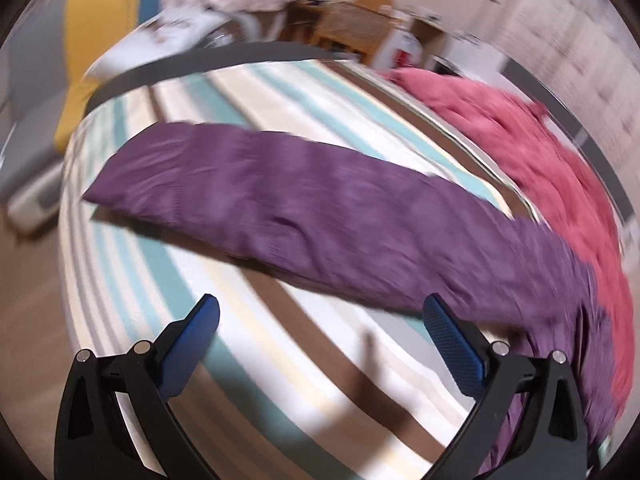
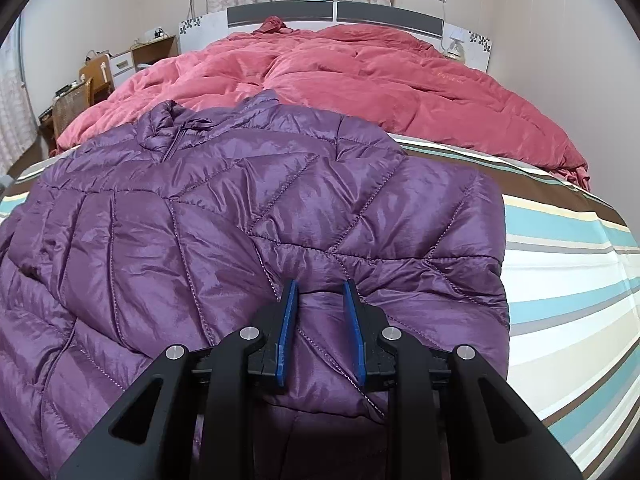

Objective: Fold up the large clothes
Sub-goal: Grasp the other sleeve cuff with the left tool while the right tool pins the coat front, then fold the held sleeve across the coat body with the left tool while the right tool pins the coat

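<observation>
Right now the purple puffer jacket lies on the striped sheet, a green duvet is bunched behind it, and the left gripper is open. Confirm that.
One detail is wrong: the duvet is pink-red, not green, as the right wrist view shows. The purple puffer jacket does lie on the striped sheet, and the left gripper is open.

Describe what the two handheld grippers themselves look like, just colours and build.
Both match. The left gripper and right gripper have glossy black plastic linkage arms with triangular cut-outs, round silver pivot pins, and two flat blue finger pads with a fine textured face. No cables, labels, hands or sleeves show.
</observation>
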Action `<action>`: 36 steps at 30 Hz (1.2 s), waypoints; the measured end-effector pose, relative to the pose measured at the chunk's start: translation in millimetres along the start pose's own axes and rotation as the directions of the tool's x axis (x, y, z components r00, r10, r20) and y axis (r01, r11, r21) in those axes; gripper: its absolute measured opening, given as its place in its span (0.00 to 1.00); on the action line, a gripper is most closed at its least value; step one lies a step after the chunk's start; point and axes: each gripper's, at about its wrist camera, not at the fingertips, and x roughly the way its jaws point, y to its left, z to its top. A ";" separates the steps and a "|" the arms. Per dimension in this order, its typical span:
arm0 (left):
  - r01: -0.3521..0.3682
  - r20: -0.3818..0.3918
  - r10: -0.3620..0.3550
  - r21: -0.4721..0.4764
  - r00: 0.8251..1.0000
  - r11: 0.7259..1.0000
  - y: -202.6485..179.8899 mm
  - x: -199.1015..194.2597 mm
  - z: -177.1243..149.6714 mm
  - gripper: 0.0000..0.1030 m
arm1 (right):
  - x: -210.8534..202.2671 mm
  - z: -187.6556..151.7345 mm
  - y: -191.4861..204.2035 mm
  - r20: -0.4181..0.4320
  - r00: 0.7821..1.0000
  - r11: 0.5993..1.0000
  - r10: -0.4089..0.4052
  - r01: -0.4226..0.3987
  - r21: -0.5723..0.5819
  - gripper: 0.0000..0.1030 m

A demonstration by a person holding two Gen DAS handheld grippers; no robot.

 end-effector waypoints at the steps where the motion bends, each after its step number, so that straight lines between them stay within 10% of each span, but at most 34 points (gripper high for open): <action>1: 0.004 -0.003 -0.004 -0.038 1.000 0.999 7.9 4.1 4.1 0.97 | 0.2 0.0 1.4 0.000 1.000 1.000 -0.002 0.002 -0.001 0.23; 16: 0.005 0.047 0.011 -0.317 0.999 0.948 37.8 48.4 31.6 0.80 | -0.2 -0.5 0.6 0.001 1.000 1.000 -0.003 0.003 -0.001 0.23; 19: -0.042 0.050 0.064 -0.365 0.997 0.930 34.8 52.9 37.7 0.55 | -0.2 -0.5 0.7 0.001 1.000 1.000 -0.003 0.003 -0.001 0.23; 24: -0.034 0.031 0.047 -0.330 0.998 0.943 22.4 68.3 43.1 0.16 | -0.1 -0.5 0.8 0.002 1.000 1.000 -0.004 0.004 -0.002 0.23; 36: -0.048 0.183 0.082 -0.184 0.980 0.982 -7.9 35.0 48.8 0.11 | 0.0 -0.3 1.0 0.003 1.000 1.000 -0.005 0.005 -0.002 0.23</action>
